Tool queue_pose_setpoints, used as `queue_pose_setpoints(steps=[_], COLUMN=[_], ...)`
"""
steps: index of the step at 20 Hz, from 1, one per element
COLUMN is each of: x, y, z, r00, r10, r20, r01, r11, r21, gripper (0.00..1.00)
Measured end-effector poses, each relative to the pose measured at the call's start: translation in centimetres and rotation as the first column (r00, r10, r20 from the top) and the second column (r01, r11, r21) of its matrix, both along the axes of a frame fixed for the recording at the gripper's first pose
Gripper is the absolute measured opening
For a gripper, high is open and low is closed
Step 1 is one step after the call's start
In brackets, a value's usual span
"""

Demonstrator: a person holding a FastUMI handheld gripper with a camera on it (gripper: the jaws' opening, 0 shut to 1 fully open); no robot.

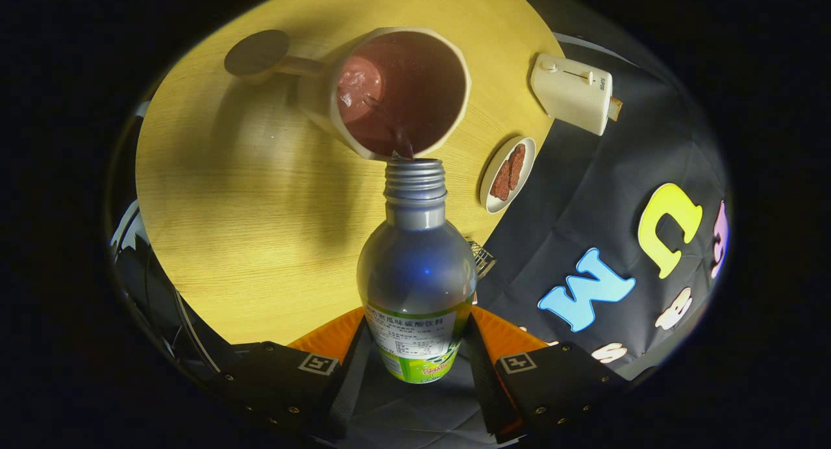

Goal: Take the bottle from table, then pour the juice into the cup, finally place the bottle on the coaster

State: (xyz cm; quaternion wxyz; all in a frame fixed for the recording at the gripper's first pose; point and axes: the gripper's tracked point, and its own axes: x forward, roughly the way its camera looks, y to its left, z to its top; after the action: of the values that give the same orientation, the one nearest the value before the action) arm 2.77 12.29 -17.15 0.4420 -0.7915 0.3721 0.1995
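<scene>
Gripper (415, 361) fingers clamping labelled clear plastic bottle (417, 267) w/ threaded neck, tipping dark juice (397, 134) into beige ceramic cup (396, 92) on round wooden table (260, 228).

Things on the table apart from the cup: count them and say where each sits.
3. A coaster touches the cup's far side; a toaster stands at the table's edge; a plate with food lies near it, beside the bottle the gripper holds. More may be hidden.
</scene>
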Motion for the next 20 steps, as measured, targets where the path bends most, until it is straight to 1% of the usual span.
queue_pose_setpoints(steps=[8, 11, 13, 20], x=[0.0, 0.2, 0.6, 1.2], y=[0.4, 0.4, 0.7, 1.1], z=[0.3, 0.4, 0.7, 1.2], r00=[1.000, 1.000, 0.999, 0.998], r10=[0.009, 0.020, 0.044, 0.067], r20=[-0.019, -0.017, -0.008, 0.010], r01=[-0.010, -0.021, -0.044, -0.065], r11=[0.999, 0.998, 0.995, 0.992], r21=[-0.040, -0.062, -0.085, -0.105], gripper=[0.75, 0.75, 0.75, 0.75])
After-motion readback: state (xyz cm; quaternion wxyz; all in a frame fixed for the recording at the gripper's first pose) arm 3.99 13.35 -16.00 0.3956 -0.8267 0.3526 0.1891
